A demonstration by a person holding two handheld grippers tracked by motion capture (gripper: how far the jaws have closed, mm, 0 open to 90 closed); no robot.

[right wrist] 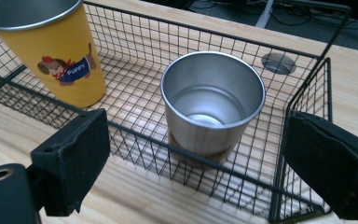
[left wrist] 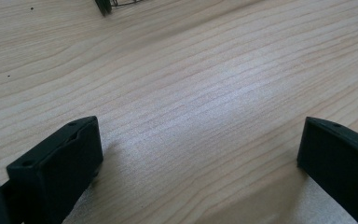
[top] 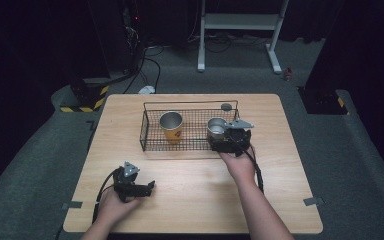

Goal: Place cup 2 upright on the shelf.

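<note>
The right tool (right wrist: pixel 196 158), jaws spread wide, hangs at the wire basket's (right wrist: pixel 223 172) near rim by its right corner, just before the steel cup (right wrist: pixel 213 100) standing upright inside. A yellow cup (right wrist: pixel 51 51) stands apart to its left. The left tool (left wrist: pixel 198 154), also spread, rests on bare pale wooden worktop (left wrist: pixel 205 70); dark carpet surrounds it.

Dim room, grey carpet (top: pixel 40 150), white desk frame (top: pixel 240 30) behind.
</note>
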